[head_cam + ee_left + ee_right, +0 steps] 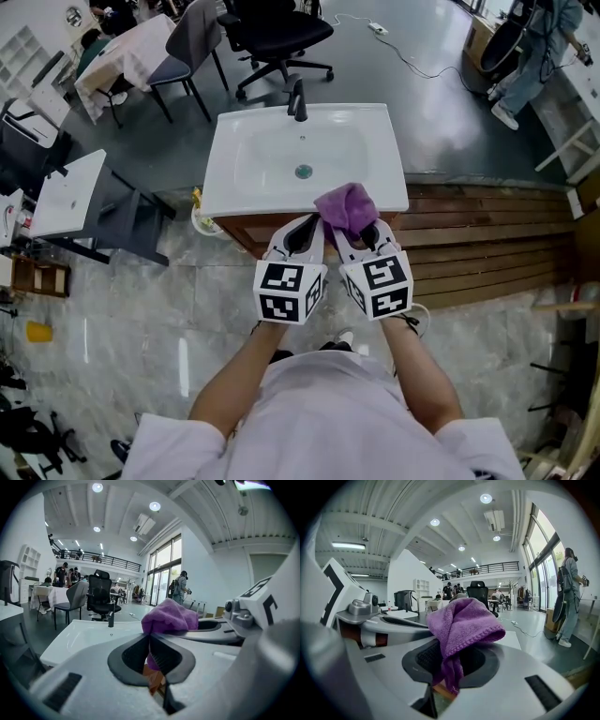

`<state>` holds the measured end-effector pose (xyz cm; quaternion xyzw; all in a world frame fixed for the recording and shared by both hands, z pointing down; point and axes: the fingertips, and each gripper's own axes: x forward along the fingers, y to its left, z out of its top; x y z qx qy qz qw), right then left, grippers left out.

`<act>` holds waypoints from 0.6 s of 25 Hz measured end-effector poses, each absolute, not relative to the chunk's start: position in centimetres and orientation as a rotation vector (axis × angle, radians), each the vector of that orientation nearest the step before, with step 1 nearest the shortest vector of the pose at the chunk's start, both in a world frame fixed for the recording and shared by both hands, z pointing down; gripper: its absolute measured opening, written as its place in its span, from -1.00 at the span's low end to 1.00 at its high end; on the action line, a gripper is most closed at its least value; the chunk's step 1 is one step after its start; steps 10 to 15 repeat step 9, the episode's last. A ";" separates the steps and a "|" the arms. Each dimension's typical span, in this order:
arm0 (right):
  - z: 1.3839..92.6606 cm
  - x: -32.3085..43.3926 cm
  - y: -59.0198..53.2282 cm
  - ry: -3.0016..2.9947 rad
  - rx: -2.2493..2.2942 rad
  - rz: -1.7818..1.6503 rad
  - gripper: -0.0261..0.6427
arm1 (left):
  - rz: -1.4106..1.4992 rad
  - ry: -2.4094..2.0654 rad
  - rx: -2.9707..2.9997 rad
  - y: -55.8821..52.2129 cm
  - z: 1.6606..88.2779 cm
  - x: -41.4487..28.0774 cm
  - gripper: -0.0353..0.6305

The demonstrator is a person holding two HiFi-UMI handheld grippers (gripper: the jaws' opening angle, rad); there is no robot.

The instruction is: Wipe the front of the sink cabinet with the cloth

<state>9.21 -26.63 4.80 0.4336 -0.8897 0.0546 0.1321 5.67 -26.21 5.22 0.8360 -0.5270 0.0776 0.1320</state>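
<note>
A purple cloth [347, 208] is bunched up at the front edge of the white sink [246, 192], just above the brown wooden cabinet front [246, 234]. My left gripper [307, 236] and right gripper [364, 238] stand side by side in front of the cabinet, both at the cloth. In the left gripper view the jaws of my left gripper [150, 641] are shut with a fold of the cloth [169, 617] pinched between them. In the right gripper view the cloth [461, 623] drapes over my right gripper [451, 662] and hangs down between its shut jaws.
A black faucet [297, 98] stands at the sink's far edge. A small pail with a yellow item [200, 214] sits left of the cabinet. Wooden decking [487, 244] lies to the right and a white table [66, 192] to the left. An office chair [272, 33] is behind the sink.
</note>
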 end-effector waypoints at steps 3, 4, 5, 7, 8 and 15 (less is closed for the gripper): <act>4.9 9.9 -26.7 -2.585 1.254 0.165 -0.71 | 0.231 -1.536 2.424 -26.2 5.2 6.3 -0.88; 5.0 10.1 -26.7 -2.585 1.252 0.166 -0.71 | 0.232 -1.538 2.423 -26.2 5.3 6.6 -0.88; 5.0 10.3 -26.8 -2.586 1.251 0.166 -0.71 | 0.234 -1.539 2.422 -26.3 5.3 6.8 -0.88; 5.1 10.6 -26.9 -2.587 1.248 0.164 -0.71 | 0.241 -1.538 2.423 -26.3 5.4 7.2 -0.88; 5.1 10.8 -27.0 -2.587 1.247 0.164 -0.71 | 0.243 -1.538 2.424 -26.3 5.4 7.4 -0.88; 5.1 11.0 -27.0 -2.587 1.247 0.163 -0.71 | 0.245 -1.538 2.424 -26.4 5.4 7.6 -0.88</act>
